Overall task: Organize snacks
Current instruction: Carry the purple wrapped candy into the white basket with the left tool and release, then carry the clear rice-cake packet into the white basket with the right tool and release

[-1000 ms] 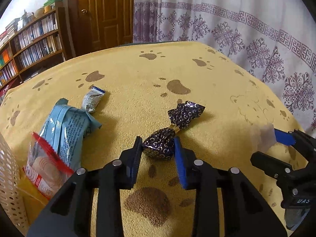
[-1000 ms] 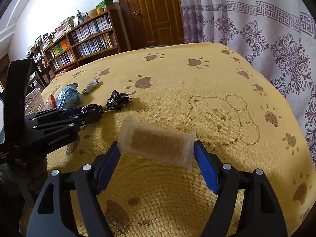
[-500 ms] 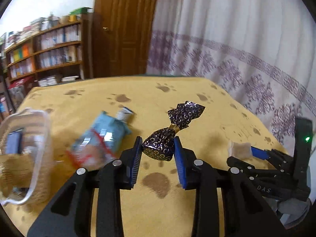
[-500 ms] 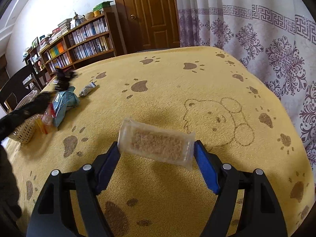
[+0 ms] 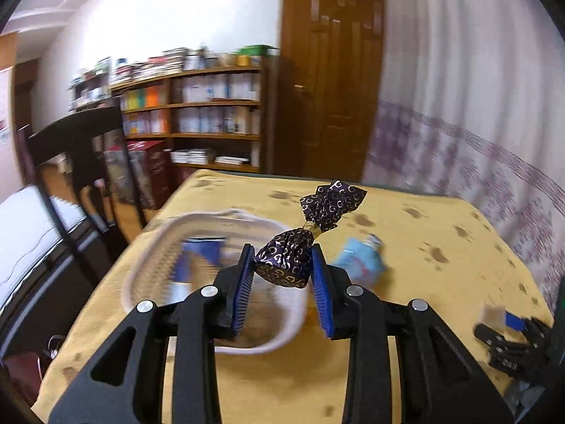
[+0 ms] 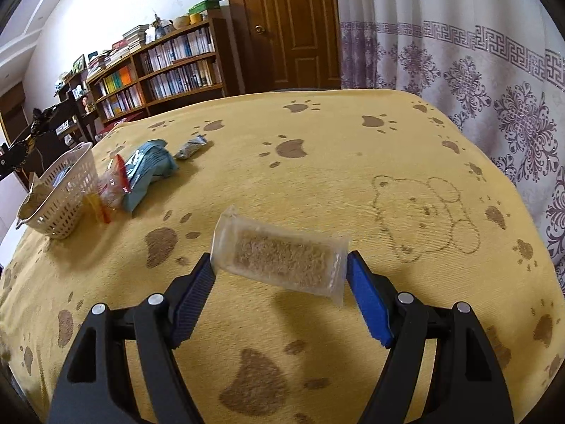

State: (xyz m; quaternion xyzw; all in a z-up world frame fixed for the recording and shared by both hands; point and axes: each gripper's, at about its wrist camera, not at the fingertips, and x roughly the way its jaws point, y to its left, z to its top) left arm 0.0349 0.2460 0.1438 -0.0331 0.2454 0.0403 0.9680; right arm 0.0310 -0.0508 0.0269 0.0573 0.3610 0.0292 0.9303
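While both grippers are hanging over the counter, the right gripper is pinching a clear-wrapped cereal bar across its length, jaws spread wide with a blue pad at each end of the packet, which is lifted clear and casting a shadow on the yellow paw-print cloth. The left gripper is clamping the round body of a dark bow-twist candy, jaws drawn narrow, just above the white perforated basket. Beside the basket are lying a red-edged clear packet, a light blue pouch and, farther on, a small silver sachet. Beyond the counter are standing a bookshelf and a wooden door.
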